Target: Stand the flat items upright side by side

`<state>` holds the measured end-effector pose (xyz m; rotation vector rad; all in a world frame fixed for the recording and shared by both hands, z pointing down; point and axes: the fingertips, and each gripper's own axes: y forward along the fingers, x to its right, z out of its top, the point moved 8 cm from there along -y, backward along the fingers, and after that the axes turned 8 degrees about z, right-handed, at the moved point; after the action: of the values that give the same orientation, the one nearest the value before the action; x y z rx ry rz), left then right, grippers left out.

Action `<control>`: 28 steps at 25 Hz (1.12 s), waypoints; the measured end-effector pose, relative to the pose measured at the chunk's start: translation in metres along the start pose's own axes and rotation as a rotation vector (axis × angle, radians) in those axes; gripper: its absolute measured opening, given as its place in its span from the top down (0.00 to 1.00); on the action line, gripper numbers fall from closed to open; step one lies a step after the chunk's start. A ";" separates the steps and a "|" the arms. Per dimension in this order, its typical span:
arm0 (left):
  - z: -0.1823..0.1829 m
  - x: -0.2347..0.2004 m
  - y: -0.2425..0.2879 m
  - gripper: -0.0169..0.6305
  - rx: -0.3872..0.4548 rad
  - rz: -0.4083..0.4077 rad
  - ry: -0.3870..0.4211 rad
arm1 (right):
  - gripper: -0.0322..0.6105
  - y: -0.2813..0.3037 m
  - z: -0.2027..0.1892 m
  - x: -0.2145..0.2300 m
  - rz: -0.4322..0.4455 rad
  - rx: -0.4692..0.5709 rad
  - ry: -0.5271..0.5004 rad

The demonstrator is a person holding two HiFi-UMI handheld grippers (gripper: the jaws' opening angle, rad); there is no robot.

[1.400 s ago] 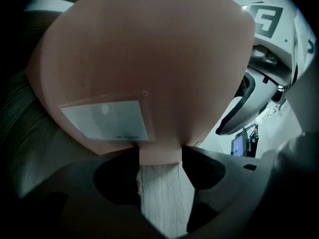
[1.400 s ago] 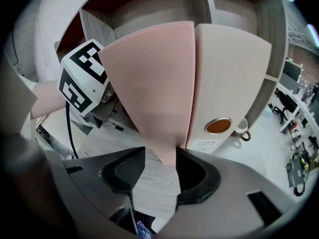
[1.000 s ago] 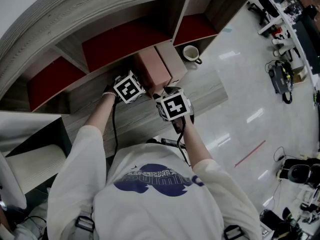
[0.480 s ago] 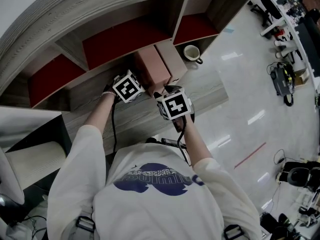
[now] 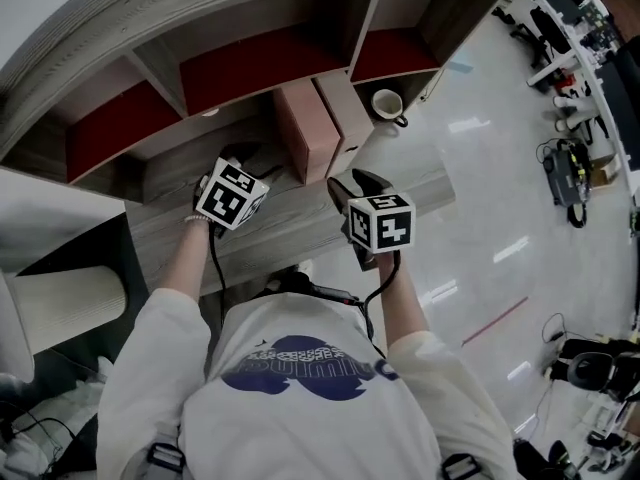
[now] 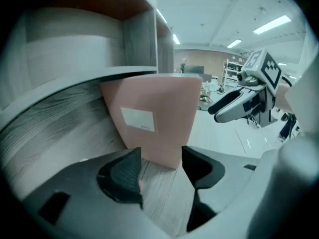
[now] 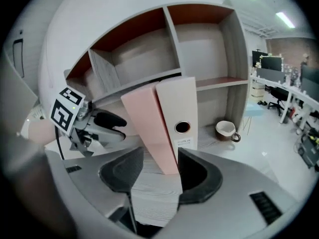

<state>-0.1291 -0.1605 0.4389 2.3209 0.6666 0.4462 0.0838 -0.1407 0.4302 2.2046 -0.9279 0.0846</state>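
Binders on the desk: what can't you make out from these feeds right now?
- Print on the white binder's spine label: too small, right gripper view.
- White binder in the left gripper view: hidden behind the pink binder.
- Whether the mug holds anything: too small, head view.

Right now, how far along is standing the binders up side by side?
Done: the pink binder and the beige binder stand upright, touching, on the desk. In hand: nothing; the left gripper is open and empty, and the right gripper has just been opening its jaws, nothing between them. Left: nothing else flat shows, so it looks finished.
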 end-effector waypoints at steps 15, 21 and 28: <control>-0.046 0.054 -0.174 0.94 0.328 0.311 -0.323 | 0.91 -0.111 -0.022 -0.071 -0.096 0.334 -0.096; -0.044 0.084 -0.194 0.96 0.388 0.421 -0.352 | 0.95 -0.127 -0.019 -0.072 -0.113 0.360 -0.210; -0.029 0.125 -0.184 0.96 0.390 0.562 -0.450 | 0.95 -0.138 -0.010 -0.040 0.024 0.375 -0.280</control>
<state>-0.1039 0.0441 0.3500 2.8395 -0.1436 0.0165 0.1447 -0.0456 0.3415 2.5982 -1.1686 -0.0455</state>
